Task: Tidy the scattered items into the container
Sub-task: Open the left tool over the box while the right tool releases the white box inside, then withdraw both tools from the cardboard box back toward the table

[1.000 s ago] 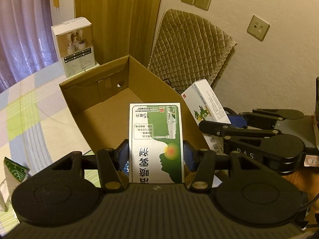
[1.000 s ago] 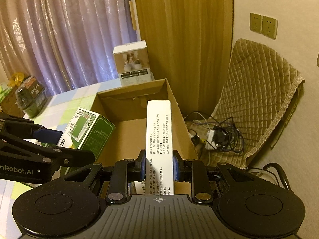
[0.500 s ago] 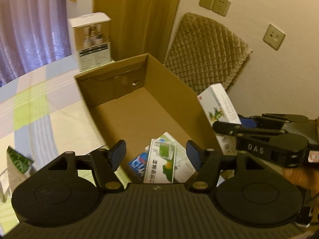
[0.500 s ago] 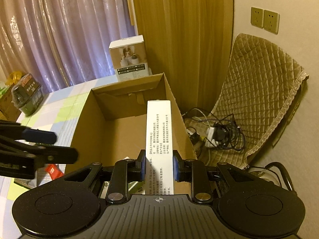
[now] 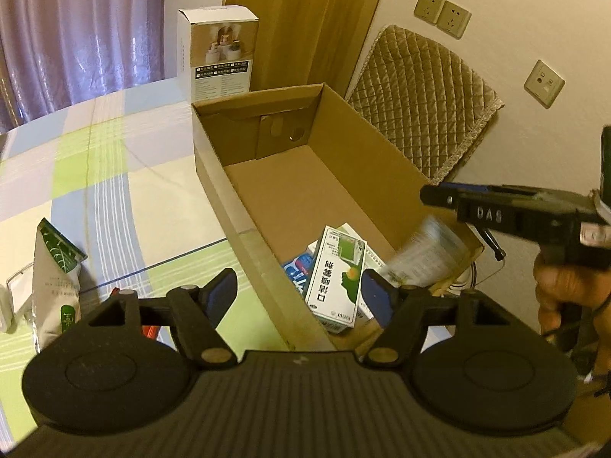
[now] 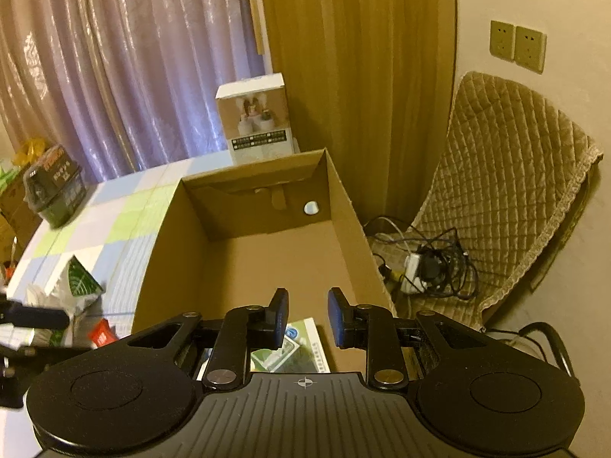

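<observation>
From the left wrist view, the left hand-held gripper [image 5: 298,297] hangs over the near end of the cardboard box [image 5: 382,175], jaws spread wide and empty. Inside the box's near end lies a green-and-white medicine box [image 5: 336,278] on other packets, with a blurred white box [image 5: 424,255] beside it. The right hand-held gripper [image 5: 439,195], held by a hand [image 5: 561,294], sits above the box's right wall. A green-leaf pouch [image 5: 55,278] stands left of the box on the checked desk [image 5: 114,175].

From the right wrist view, the right hand-held gripper [image 6: 307,316] is parted and empty above the box's [image 6: 175,236] near end. Only this view shows tangled cables [image 6: 424,263] right of the box.
</observation>
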Demonstrator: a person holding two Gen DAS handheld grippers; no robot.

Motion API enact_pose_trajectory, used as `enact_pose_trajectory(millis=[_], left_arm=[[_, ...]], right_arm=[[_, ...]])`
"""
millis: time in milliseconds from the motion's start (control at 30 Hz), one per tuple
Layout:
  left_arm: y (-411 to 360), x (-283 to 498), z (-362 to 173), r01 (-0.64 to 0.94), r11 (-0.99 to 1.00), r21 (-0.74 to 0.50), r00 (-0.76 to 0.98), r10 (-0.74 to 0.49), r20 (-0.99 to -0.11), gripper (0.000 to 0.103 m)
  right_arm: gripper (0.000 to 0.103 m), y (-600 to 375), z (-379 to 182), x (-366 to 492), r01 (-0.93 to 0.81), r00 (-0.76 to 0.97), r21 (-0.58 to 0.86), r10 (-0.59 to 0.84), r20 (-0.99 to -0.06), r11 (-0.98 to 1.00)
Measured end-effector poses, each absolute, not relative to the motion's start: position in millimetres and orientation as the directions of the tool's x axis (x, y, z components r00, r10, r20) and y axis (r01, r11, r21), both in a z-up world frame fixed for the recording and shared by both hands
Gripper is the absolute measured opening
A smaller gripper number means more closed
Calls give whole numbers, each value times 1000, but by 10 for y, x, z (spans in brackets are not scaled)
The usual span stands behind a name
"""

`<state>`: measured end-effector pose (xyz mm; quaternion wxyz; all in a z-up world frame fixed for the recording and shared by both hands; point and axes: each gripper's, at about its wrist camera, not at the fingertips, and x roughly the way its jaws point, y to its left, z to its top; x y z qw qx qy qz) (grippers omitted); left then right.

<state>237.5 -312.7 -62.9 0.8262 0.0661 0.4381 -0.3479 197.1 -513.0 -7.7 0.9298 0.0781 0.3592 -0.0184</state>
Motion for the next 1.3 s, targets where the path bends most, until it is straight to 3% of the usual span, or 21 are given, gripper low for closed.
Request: enact_pose_trajectory(millis=[467,867,933,967,1000,1033,1067,1300], left_arm=[[-2634,2015,-743,570,793,-217,386,-491,-781,75],[-1676,1441,-837,428,882,-196,431,-390,-813,85],[-1450,1362,-834,393,902,-180,452,-360,-816,92],[-1339,1323,-830,376,911,-168,463,-342,-818,92],[-1236,1291,-823,360,919,-159,472,-327,-819,92],[-1141,1264,-815,342,926,-159,476,-317,-820,93],[-1034,1241,-803,318,933,-167,481,-311,-820,93],[-438,1096,-743,220,965,-143,525,-241,-816,96]], right_arm=[[29,-5065,-9,1554,127,756,184,25,-654,975],[29,-4292,52,946,2,743,216,143,-654,976],[30,-4137,39,856,-21,732,224,167,-660,974],[33,-4064,33,814,-31,727,226,177,-663,974],[47,-3993,26,772,-39,722,231,187,-666,972],[89,-3933,21,731,-41,722,234,191,-665,971],[95,-3879,22,686,-43,729,232,189,-658,972],[95,-3438,-57,504,-123,689,221,244,-683,967]])
